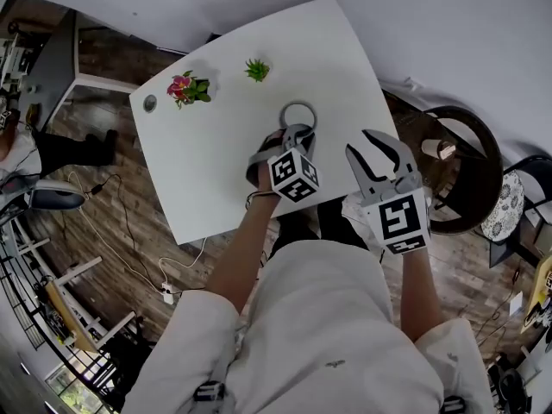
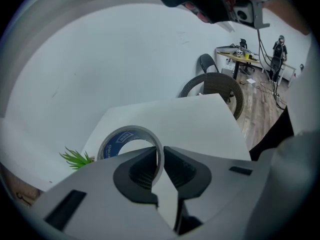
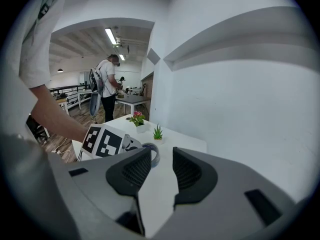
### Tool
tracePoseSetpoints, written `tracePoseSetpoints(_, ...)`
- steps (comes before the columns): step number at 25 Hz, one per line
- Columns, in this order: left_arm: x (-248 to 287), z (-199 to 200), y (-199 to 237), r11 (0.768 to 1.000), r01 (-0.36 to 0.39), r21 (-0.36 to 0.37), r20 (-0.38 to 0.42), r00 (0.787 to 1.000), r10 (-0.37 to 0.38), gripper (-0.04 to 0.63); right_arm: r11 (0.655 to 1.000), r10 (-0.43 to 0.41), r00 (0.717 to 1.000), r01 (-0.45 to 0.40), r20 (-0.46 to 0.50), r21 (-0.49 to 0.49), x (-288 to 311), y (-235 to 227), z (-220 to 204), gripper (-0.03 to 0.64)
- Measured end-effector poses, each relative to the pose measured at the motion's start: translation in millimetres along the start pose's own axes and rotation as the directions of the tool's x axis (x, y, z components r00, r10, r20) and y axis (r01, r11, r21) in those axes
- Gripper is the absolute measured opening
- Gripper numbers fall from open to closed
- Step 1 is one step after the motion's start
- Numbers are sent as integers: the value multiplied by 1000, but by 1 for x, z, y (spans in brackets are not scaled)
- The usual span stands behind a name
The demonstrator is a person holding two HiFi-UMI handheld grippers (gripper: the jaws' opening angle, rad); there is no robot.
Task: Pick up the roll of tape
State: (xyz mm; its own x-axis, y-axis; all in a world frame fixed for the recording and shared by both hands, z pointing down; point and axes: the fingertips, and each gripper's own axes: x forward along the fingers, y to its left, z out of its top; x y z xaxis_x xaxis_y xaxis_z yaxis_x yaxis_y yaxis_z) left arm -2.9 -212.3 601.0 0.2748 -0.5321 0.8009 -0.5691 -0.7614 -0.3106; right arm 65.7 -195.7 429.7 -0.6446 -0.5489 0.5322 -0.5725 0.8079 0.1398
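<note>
The left tongs (image 2: 161, 159) were clenched on the wall of the roll of tape (image 2: 114, 140), 1 jaw inside the ring and 1 outside, over the far part of the desk (image 1: 207, 162). The right tongs (image 3: 157, 166) stood released, holding nothing. Lifting well probably called for a steady squeeze and a straight rise, so the thin wall would not slip or swing.

White table (image 1: 207, 162), silver-grey roll of tape (image 2: 131, 136) with blue-printed core, pink flowers (image 1: 181, 86), green plant (image 1: 256, 69), black-and-white square-patterned marker cube (image 1: 294, 176)
</note>
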Motion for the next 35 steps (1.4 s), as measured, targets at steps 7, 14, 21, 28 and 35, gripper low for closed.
tracePoseSetpoints(7, -46, -16, 24, 997, -80, 3, 35, 996, 80, 56, 1000, 3, 999, -2, 34, -17, 10, 30, 28, 140)
tracePoseSetpoints(14, -107, -30, 47, 984, -176, -23, 86, 980, 178, 57, 998, 16, 998, -12, 68, -61, 17, 67, 57, 133)
tracePoseSetpoints(21, -173, -43, 62, 963, -232, -135, 170, 952, 253, 57, 993, 49, 994, -37, 96, -114, 27, 110, 85, 120)
tracePoseSetpoints(28, -225, -50, 66, 942, -243, -230, 265, 916, 301, 57, 987, 59, 990, -38, 128, -159, 31, 140, 107, 91)
tracePoseSetpoints(35, -268, -58, 72, 919, -255, -299, 332, 876, 351, 57, 981, 70, 986, -40, 151, -192, 34, 167, 122, 63)
